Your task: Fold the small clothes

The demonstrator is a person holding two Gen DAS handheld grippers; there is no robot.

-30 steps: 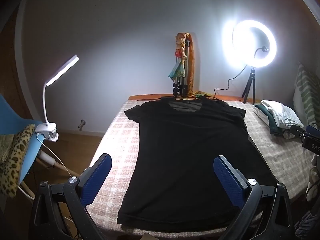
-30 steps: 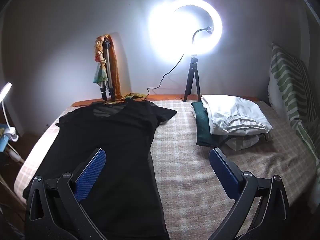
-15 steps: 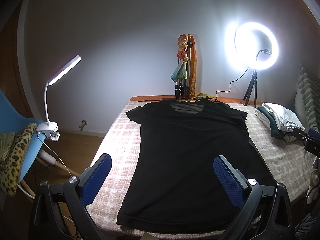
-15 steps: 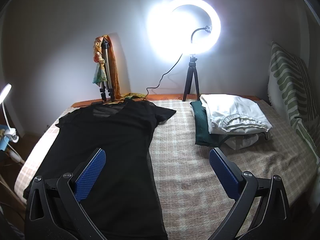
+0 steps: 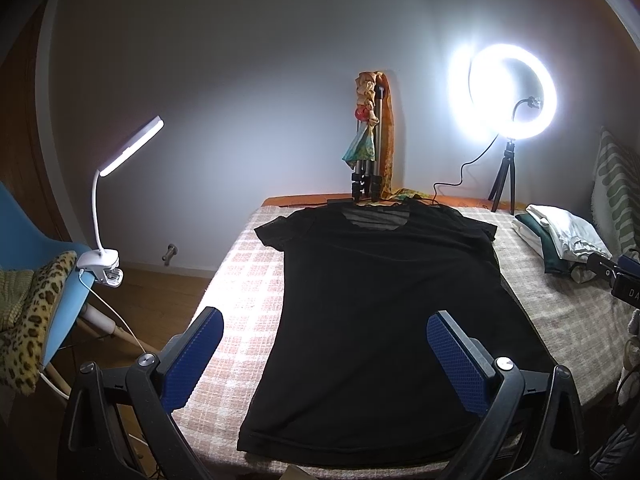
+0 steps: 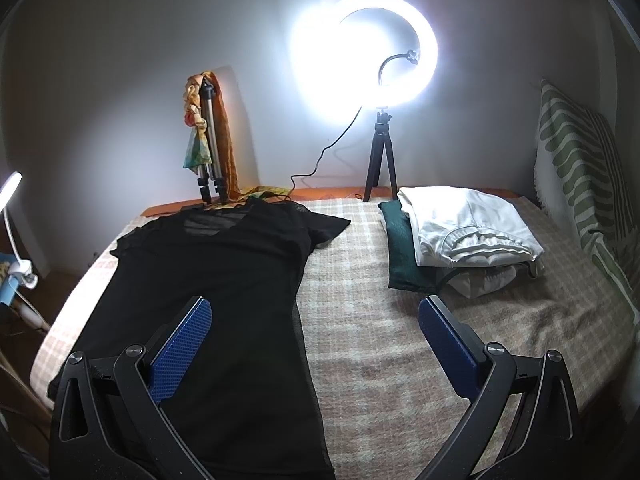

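Note:
A black short-sleeved T-shirt lies flat on the checked bed cover, neck toward the wall, hem toward me. It also shows at the left of the right wrist view. My left gripper is open and empty, held above the shirt's lower part near the hem. My right gripper is open and empty, held above the shirt's right edge and the bare cover beside it. Part of the right gripper shows at the right edge of the left wrist view.
A stack of folded white and green clothes lies at the right of the bed. A ring light on a tripod and a folded tripod with scarves stand by the wall. A striped pillow leans at right. A clip lamp and blue chair stand left.
Both grippers have drawn back and risen slightly, so the shirt and bed sit a little farther away. The shirt has not moved. Both stay open.

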